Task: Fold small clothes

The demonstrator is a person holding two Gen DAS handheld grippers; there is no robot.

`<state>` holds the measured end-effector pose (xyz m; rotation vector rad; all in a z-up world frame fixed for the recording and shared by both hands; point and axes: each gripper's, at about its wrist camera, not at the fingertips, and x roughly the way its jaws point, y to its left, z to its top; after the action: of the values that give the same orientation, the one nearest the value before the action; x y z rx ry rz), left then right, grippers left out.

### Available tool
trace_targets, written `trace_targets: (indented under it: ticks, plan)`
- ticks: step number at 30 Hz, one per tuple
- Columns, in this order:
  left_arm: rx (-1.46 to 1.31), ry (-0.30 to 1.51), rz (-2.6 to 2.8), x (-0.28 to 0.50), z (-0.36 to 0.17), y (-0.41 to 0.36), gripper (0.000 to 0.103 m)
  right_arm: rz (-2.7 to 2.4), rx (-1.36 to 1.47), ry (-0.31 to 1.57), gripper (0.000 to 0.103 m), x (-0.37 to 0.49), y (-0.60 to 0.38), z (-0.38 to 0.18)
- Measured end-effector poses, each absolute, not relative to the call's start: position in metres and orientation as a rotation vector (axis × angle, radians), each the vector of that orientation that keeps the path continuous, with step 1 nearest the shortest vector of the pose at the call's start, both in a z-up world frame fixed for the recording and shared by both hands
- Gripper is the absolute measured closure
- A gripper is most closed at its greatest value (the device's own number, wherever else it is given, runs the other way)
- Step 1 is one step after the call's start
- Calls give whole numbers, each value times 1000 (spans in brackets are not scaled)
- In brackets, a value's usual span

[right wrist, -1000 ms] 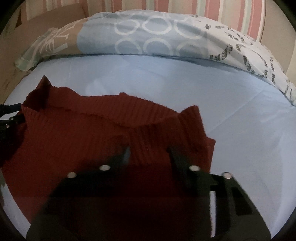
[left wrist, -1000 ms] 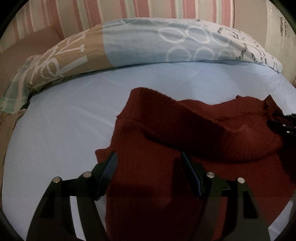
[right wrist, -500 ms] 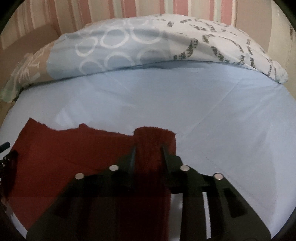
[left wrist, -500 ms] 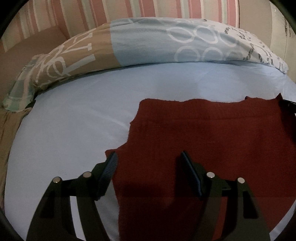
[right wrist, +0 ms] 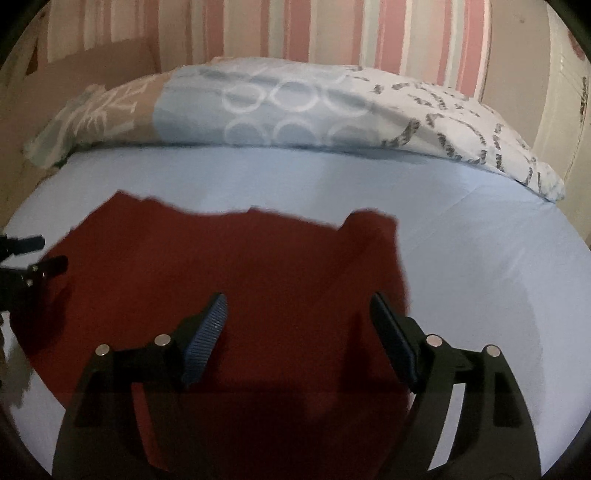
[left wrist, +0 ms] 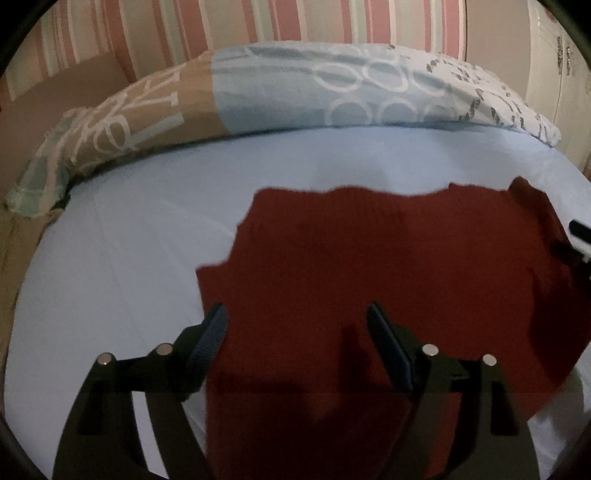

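Note:
A dark red knitted garment (left wrist: pixel 369 266) lies spread flat on the light blue bed sheet (left wrist: pixel 129 258). It also shows in the right wrist view (right wrist: pixel 221 266), with one sleeve end (right wrist: pixel 373 229) lying at its far right edge. My left gripper (left wrist: pixel 295 325) is open and empty, just above the garment's near left part. My right gripper (right wrist: pixel 297 317) is open and empty above the garment's near right part. Each gripper shows at the other view's edge: the right one (left wrist: pixel 580 240), the left one (right wrist: pixel 26 258).
A long patterned pillow (left wrist: pixel 295 96) in tan, blue and white lies across the far side of the bed, also in the right wrist view (right wrist: pixel 295 107). A striped pink wall (left wrist: pixel 258 26) stands behind it. Bare sheet (right wrist: pixel 480 258) lies right of the garment.
The garment's folded-over upper part was pulled out flat. My right gripper, shut on a bunched sleeve half a second ago, has opened and let it go. My left gripper stayed open.

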<state>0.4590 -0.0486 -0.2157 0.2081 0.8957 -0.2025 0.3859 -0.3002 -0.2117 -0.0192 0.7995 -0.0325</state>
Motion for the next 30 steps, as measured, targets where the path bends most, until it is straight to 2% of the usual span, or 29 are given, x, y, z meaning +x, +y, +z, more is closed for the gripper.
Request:
trace_targets:
  ticks: [7,9,15,16,24,28,30]
  plan:
    - [185,949,-156,457,-238,-25,24,-73,53,888,23,387,-323,-243]
    - [143,972,-157,459,-244,-16,21,-70,86,892,22,386,-331,-246]
    - [133,965,-159,457,-252,-13,17,-70,167,899,15,385,-342,-257]
    - [143,962,-148,458,-252,-13,13,-69,166,898,15,385,-342,-256]
    - [190,928,-146,444,-229,-23,15,-37,125,853,16,373,-327,-232]
    - [187,918,-180,429,-213,-34,14,-3,81,811,4,354,-303,-212]
    - [185,914,-190,422,-208,-40,11,4,51,799,3,343,-288,-207]
